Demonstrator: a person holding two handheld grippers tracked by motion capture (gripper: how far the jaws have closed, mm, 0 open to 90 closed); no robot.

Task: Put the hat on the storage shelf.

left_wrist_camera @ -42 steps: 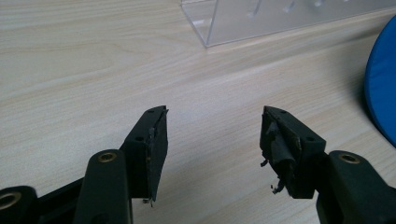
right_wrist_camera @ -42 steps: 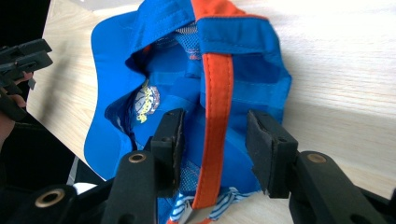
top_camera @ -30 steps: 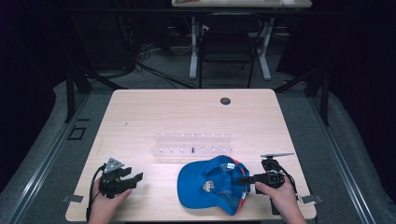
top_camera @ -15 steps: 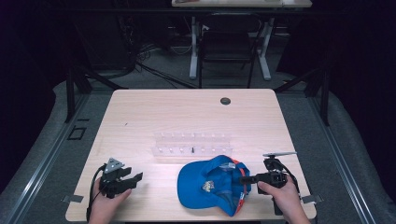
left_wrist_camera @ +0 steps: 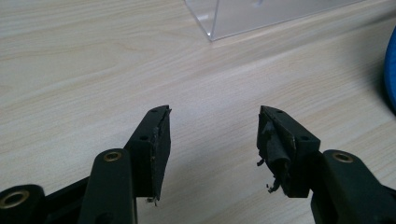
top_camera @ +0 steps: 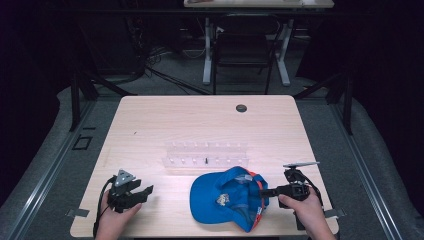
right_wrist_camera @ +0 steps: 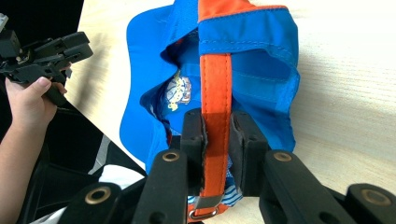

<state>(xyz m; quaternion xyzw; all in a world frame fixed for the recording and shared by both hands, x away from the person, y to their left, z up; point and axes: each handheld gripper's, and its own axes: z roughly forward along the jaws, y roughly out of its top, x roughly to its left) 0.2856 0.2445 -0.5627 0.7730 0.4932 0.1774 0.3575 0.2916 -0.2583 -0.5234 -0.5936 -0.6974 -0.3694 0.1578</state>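
Observation:
A blue cap (top_camera: 225, 200) with an orange back strap (right_wrist_camera: 215, 88) lies near the table's front edge, right of centre. My right gripper (top_camera: 265, 191) has just been closing and its jaws now pinch the orange strap (top_camera: 258, 190) at the cap's right side; in the right gripper view the pads (right_wrist_camera: 195, 140) press the strap from both sides. My left gripper (top_camera: 142, 192) rests at the front left, well apart from the cap, its jaws spread over bare wood with nothing between the fingertips (left_wrist_camera: 156, 135).
A clear plastic rack (top_camera: 206, 155) stands across the middle of the table, just behind the cap; its corner (left_wrist_camera: 233, 18) lies ahead of the left gripper. A small dark round disc (top_camera: 241, 108) sits near the far edge. The table's front edge (top_camera: 200, 235) is close to both hands.
The right gripper's jaws have closed onto the cap's orange strap. The cap has shifted slightly. The left gripper has stayed where it was.

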